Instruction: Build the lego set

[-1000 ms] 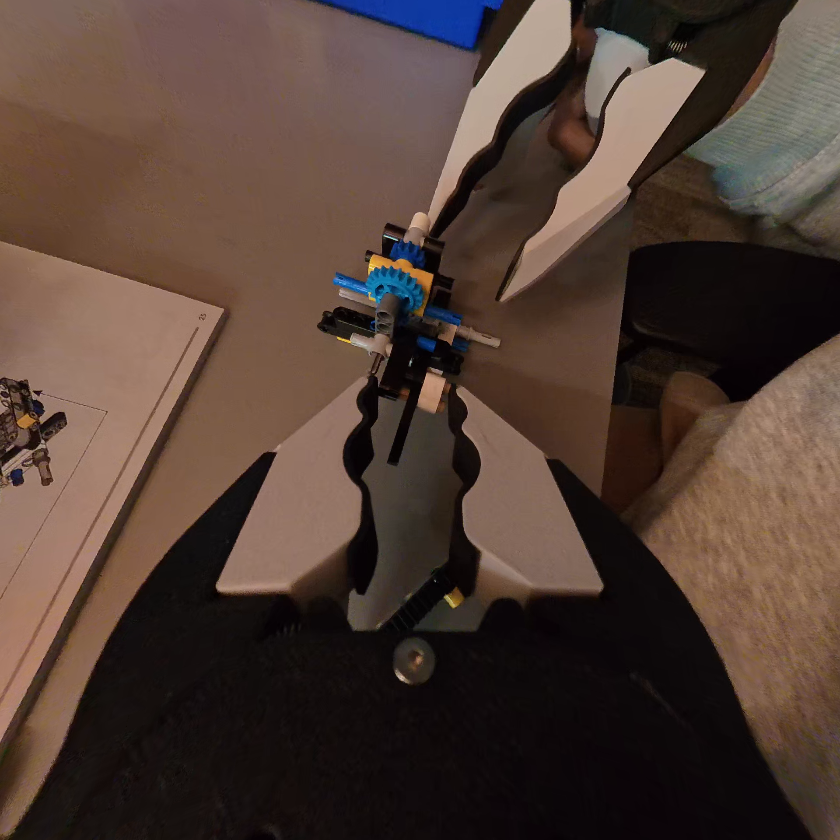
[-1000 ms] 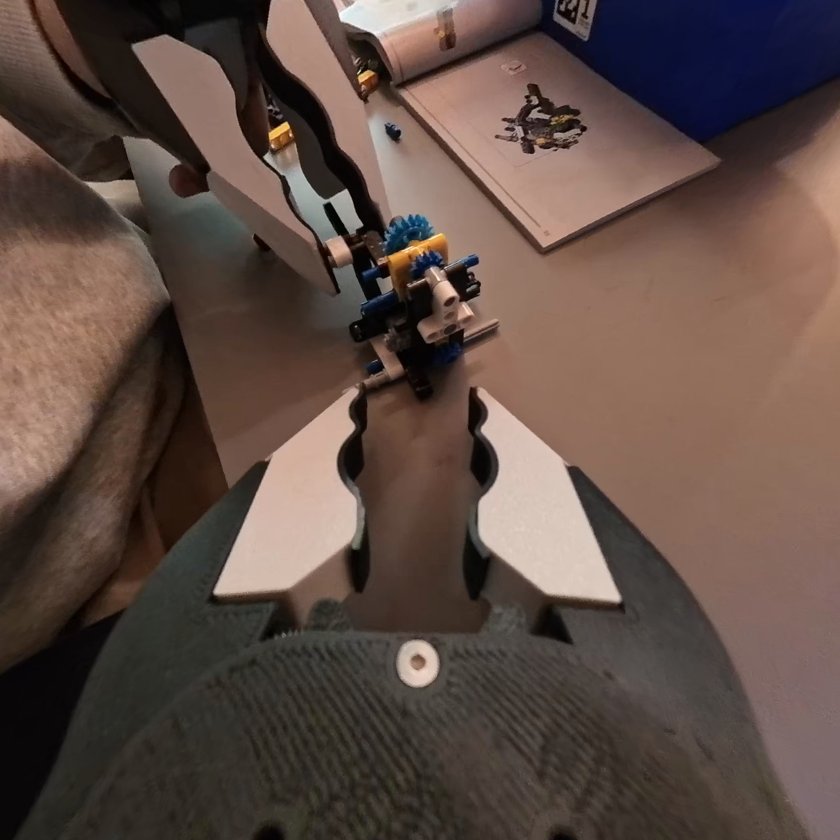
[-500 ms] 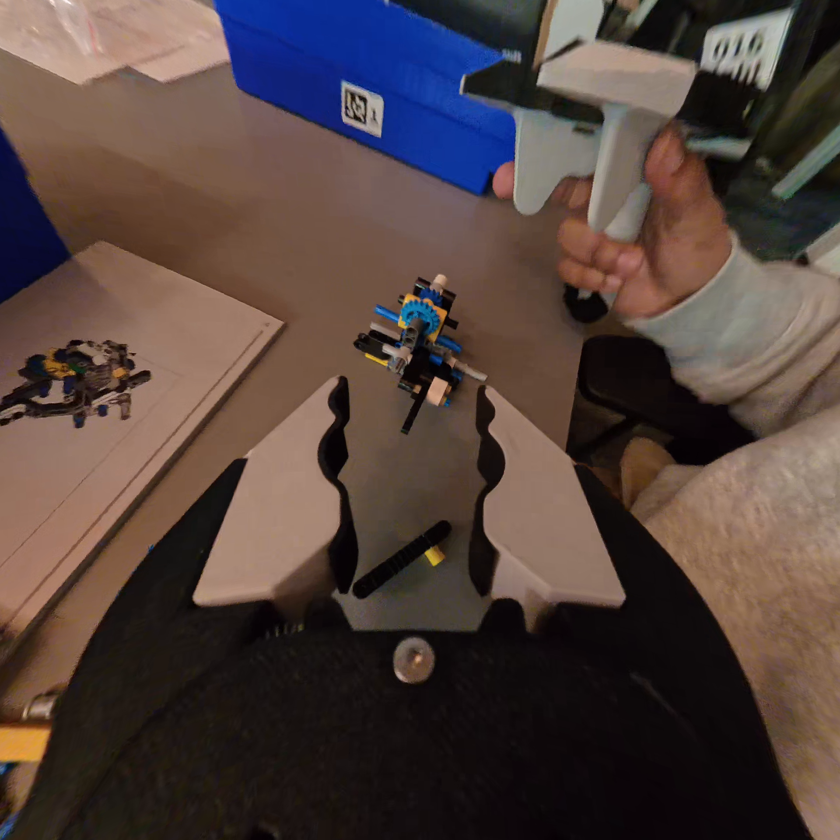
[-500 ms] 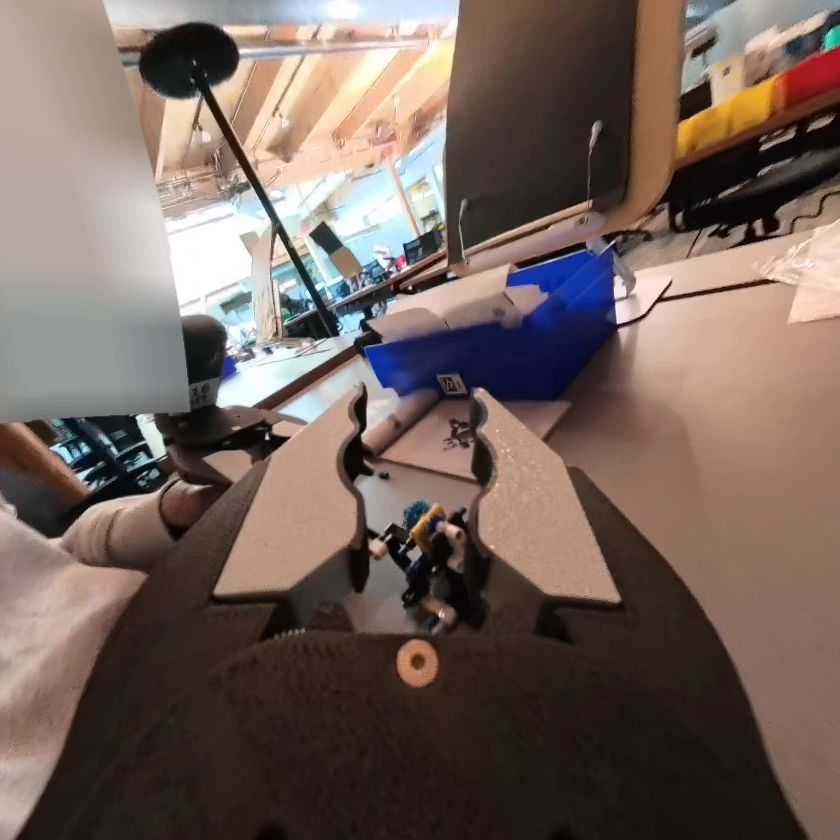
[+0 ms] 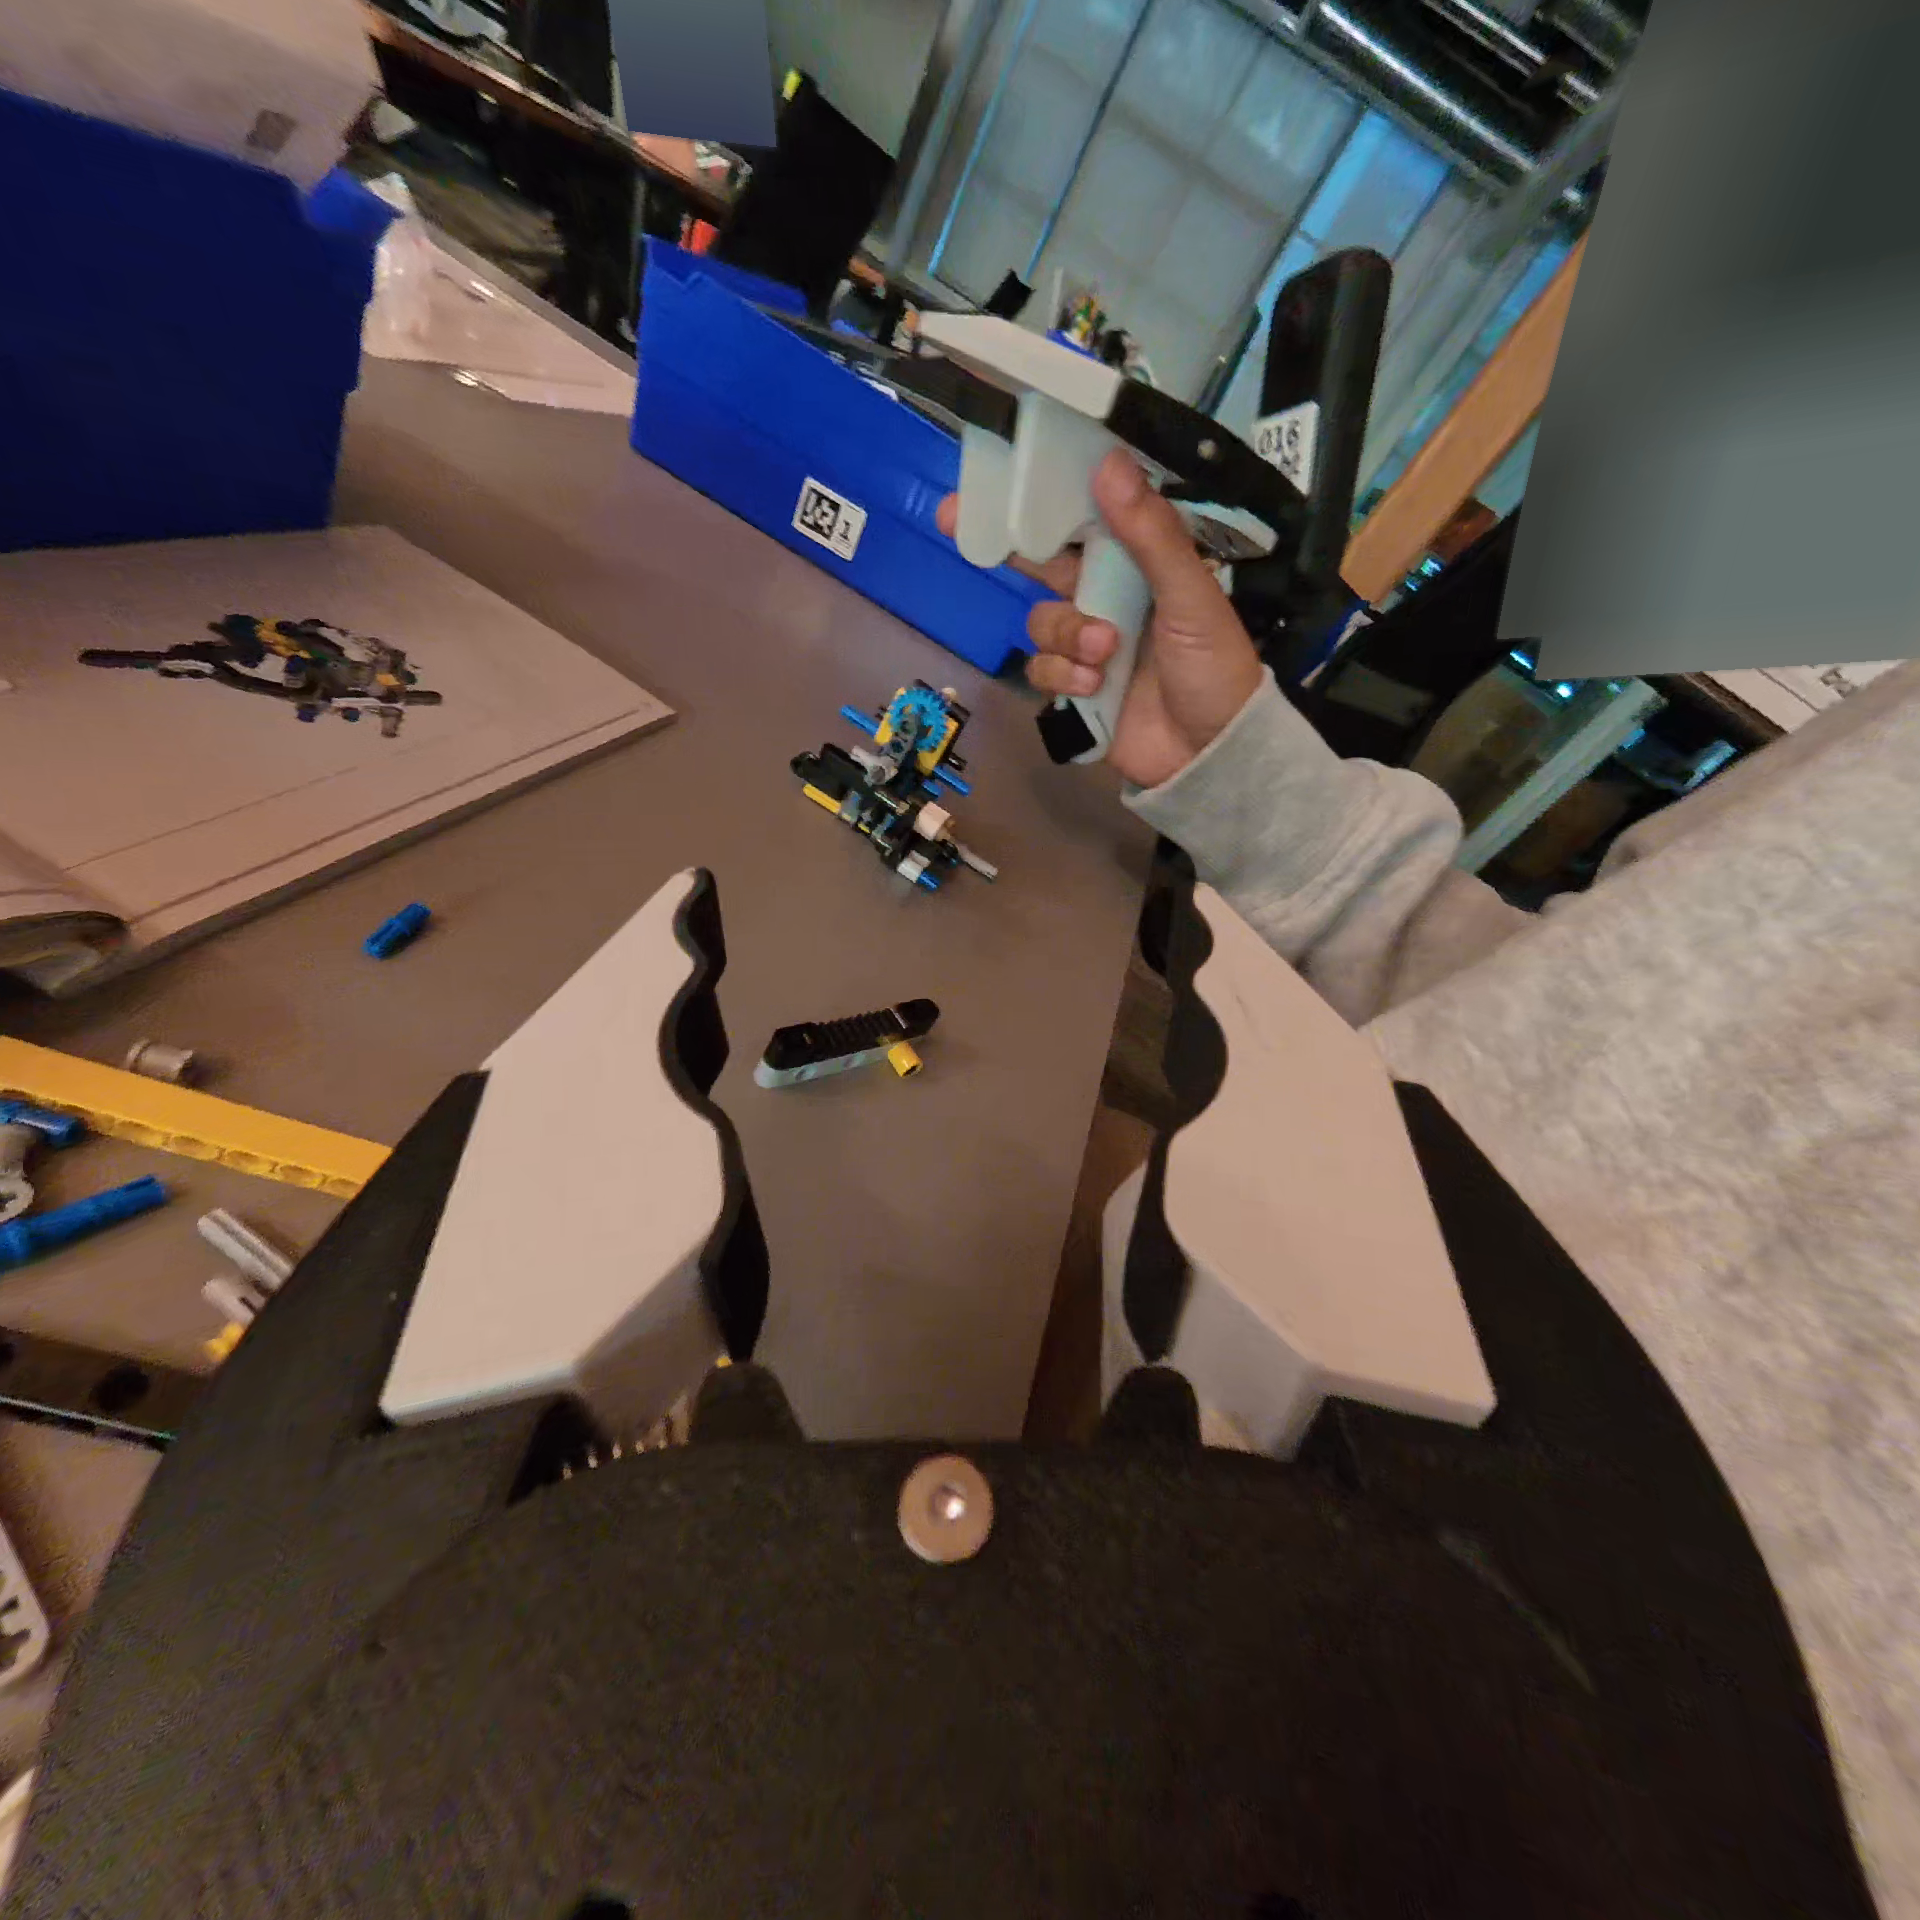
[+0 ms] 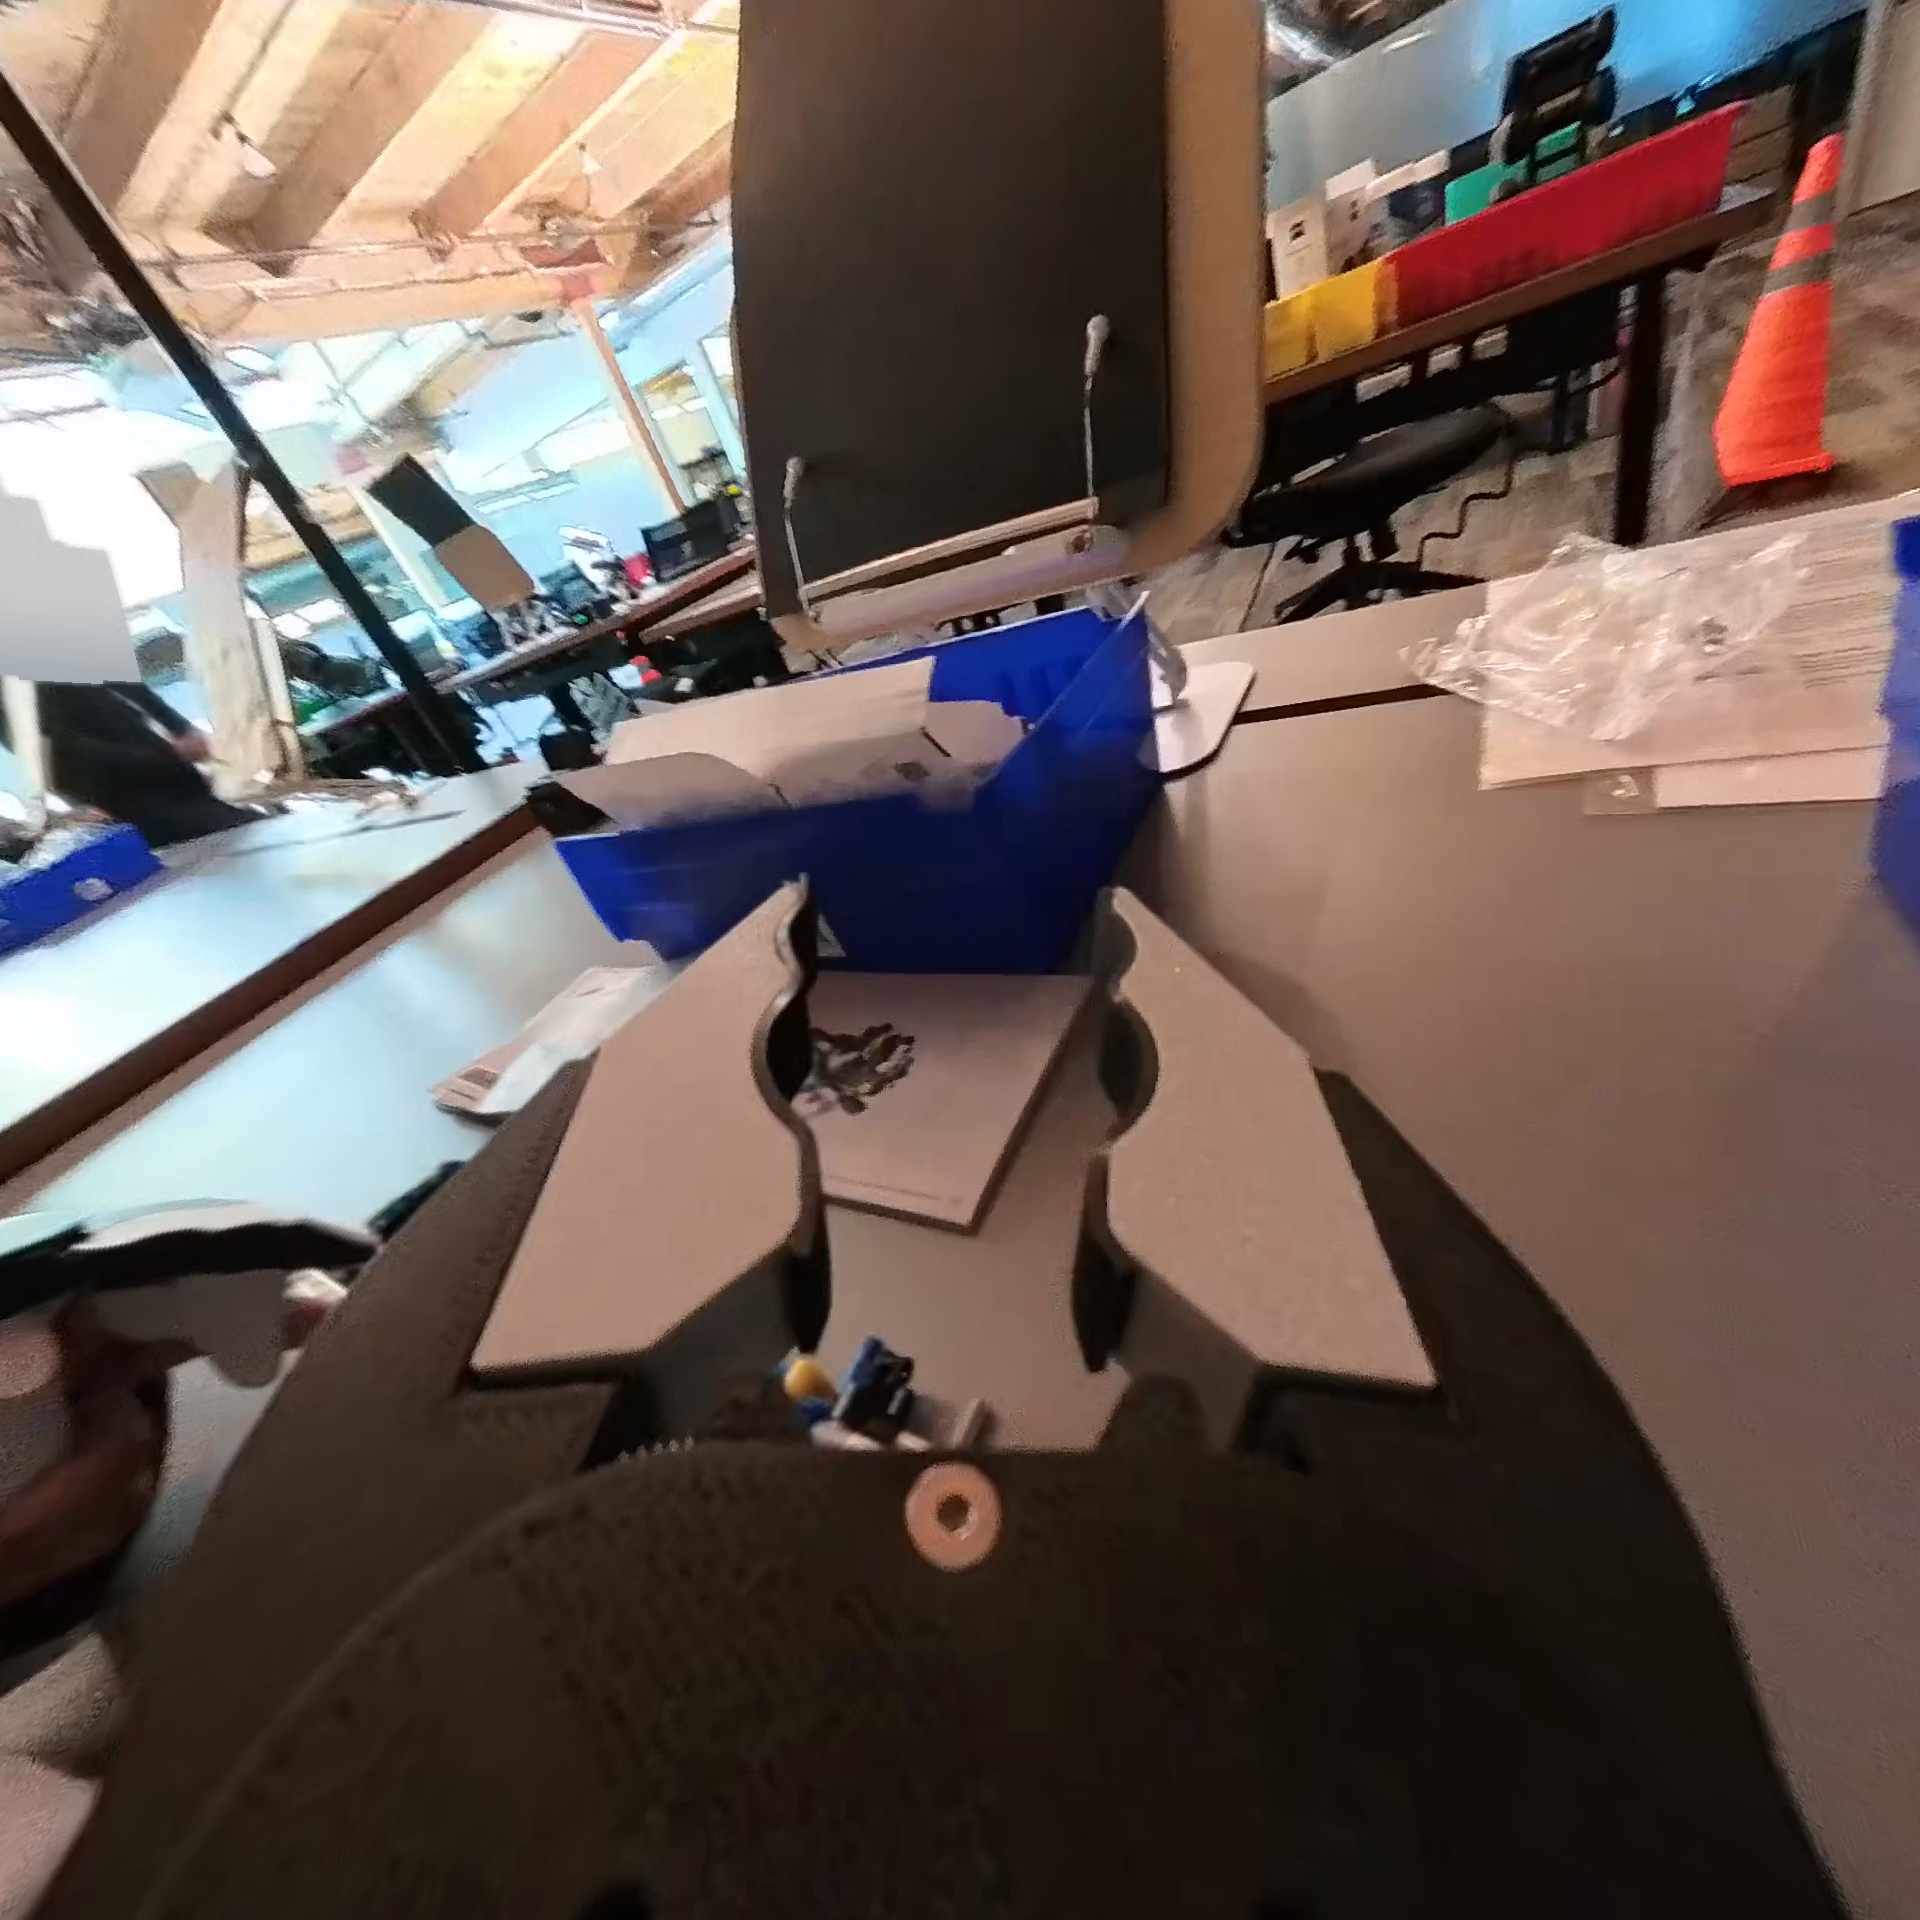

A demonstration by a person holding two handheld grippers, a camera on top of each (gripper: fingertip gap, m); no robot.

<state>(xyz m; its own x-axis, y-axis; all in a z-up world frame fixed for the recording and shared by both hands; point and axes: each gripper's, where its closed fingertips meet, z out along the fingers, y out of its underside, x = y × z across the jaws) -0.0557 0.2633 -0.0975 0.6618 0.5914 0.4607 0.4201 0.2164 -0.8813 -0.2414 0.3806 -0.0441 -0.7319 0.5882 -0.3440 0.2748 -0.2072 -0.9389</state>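
Observation:
The small lego assembly, black with yellow parts and blue gears, stands on the grey table. My left gripper is open wide and holds nothing. It hovers short of the assembly. A black and grey piece with a yellow pin lies on the table between its fingers, untouched. My right gripper is open and holds nothing. In the left wrist view it is held up in a hand, above and right of the assembly. The assembly shows low between its finger bases.
An open instruction booklet lies at the left. Blue bins stand behind. Loose pieces lie at the near left: a blue pin, a yellow beam, blue axles. The table edge runs by the person's sleeve. My right fingertips sit around 25 cm from my left ones.
My left gripper drew back from the assembly and its jaws widened. My right gripper lifted and tilted up, away from the assembly. The assembly stays on the table.

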